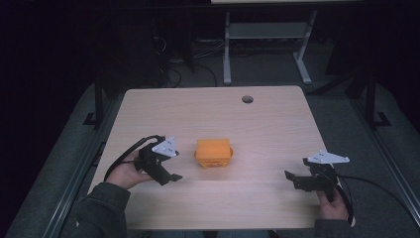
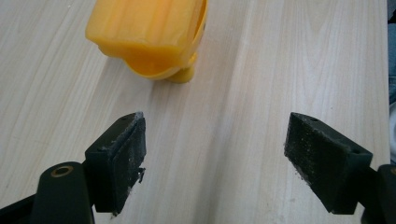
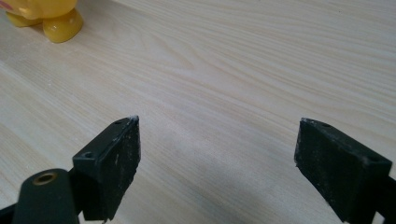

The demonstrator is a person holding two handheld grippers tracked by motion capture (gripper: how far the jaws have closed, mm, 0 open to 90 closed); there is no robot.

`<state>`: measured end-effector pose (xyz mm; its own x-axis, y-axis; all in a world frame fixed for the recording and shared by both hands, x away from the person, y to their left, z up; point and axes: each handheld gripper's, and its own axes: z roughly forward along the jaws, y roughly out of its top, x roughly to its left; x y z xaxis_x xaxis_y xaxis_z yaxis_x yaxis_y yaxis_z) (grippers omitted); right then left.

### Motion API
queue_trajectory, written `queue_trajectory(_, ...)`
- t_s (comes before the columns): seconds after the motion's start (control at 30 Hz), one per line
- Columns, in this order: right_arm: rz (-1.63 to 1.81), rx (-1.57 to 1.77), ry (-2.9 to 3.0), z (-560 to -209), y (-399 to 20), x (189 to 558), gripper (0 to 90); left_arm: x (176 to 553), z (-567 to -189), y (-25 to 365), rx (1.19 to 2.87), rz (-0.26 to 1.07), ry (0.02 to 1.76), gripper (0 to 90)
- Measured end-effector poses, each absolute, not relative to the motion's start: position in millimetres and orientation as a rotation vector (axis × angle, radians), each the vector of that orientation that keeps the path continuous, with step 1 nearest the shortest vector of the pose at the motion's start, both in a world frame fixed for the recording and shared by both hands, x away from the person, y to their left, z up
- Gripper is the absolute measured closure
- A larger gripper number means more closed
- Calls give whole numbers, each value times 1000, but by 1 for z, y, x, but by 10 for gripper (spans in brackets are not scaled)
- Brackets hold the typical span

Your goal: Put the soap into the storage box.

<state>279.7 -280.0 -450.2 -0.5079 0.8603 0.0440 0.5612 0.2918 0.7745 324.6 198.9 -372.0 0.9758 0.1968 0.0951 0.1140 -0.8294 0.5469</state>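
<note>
- Nearest the high camera, two dark sleeves come in from the bottom edge, each hand holding a gripper over the near half of the table [image 1: 277, 124].
- Pale wood-grain laminate covers the tabletop, with rounded corners and a round cable hole [image 1: 247, 99] near its far edge; the gripper views show light streaky grain running along the surface.
- Beyond the table the room is dim: grey floor, the white legs of another desk [image 1: 227, 49], and dark cables lying on the floor behind.
- At about the middle of the table sits an orange plastic object [image 1: 214, 152], boxy on top with a wider rounded rim below; in the left gripper view it looks glossy yellow-orange [image 2: 149, 32] and stands on small rounded feet.
- Left gripper [image 1: 172, 176] rests just left of the orange object, near it but not touching; its jaws stand wide apart with nothing between them, only bare wood showing.
- Right gripper [image 1: 290, 177] is well apart from the object, toward the table's right near corner; its jaws are likewise spread wide and hold nothing, with the object's feet [image 3: 60, 25] at the upper left of its view.
</note>
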Motion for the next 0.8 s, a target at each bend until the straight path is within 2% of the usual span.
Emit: queue_trajectory(0.8, 1065, 1286, 2178, -451, -282, 279, 140, 309, -386, 213, 2548, 197, 241, 200)
